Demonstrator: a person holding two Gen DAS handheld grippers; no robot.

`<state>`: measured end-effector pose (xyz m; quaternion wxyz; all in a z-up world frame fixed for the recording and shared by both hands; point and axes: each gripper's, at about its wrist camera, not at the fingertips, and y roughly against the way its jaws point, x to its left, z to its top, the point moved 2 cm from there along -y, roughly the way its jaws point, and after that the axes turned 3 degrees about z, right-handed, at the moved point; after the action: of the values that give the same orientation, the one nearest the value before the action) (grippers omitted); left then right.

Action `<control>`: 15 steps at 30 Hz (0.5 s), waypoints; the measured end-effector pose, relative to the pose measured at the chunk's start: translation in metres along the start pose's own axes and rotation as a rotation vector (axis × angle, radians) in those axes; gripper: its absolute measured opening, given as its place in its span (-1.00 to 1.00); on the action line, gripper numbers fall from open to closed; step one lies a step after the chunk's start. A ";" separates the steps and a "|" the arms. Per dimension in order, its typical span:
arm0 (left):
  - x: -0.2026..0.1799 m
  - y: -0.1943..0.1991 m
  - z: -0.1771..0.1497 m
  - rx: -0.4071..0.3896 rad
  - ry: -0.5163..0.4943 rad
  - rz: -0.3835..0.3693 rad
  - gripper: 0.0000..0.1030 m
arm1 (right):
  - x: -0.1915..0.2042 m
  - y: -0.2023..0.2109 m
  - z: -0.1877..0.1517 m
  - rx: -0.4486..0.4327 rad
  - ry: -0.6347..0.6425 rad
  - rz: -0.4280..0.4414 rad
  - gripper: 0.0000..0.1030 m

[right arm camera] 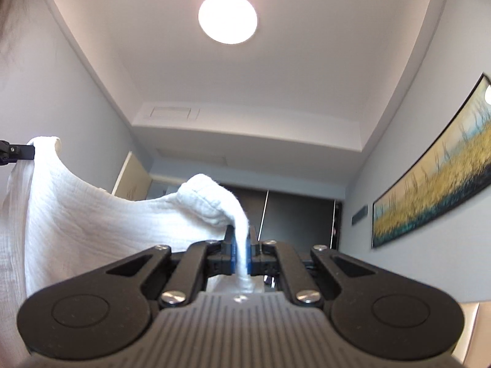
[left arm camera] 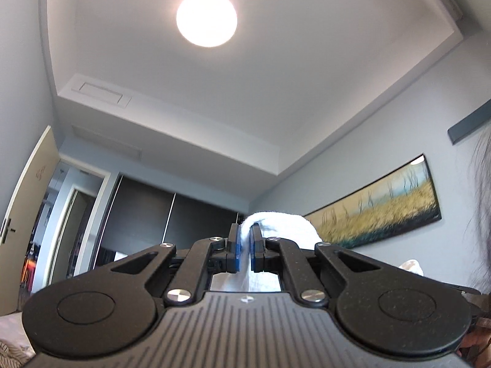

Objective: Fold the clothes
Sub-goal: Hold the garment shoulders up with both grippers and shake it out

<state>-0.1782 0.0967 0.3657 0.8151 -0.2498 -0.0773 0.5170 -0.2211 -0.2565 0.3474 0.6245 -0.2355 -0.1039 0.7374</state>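
open air above both grippers up to the ceiling lamp (right arm camera: 227,17) | white garment (right arm camera: 92,211) hangs stretched across the right gripper's left side | framed painting (right arm camera: 435,171) on the right-hand wall | dark wardrobe (left arm camera: 172,214) ahead

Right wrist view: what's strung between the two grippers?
Only the white cloth, sagging from the left gripper to the right gripper; both pinch it.

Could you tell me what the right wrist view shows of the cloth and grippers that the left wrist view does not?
Only the right wrist view shows the white garment spanning between both grippers, with the left gripper pinching its far corner. Only the left wrist view shows an open door and dark hair at the edge. Both show a gripper shut on cloth, the right gripper included, plus the ceiling light and painting.
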 end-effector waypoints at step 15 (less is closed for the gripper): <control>0.018 -0.080 -0.037 0.206 -0.049 0.117 -0.93 | -0.001 -0.054 -0.013 0.077 -0.003 0.007 -0.86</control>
<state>-0.0912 0.0737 0.3707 0.8027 -0.1563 -0.0289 0.5749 -0.1678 -0.2485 0.3605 0.6304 -0.2104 -0.0756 0.7434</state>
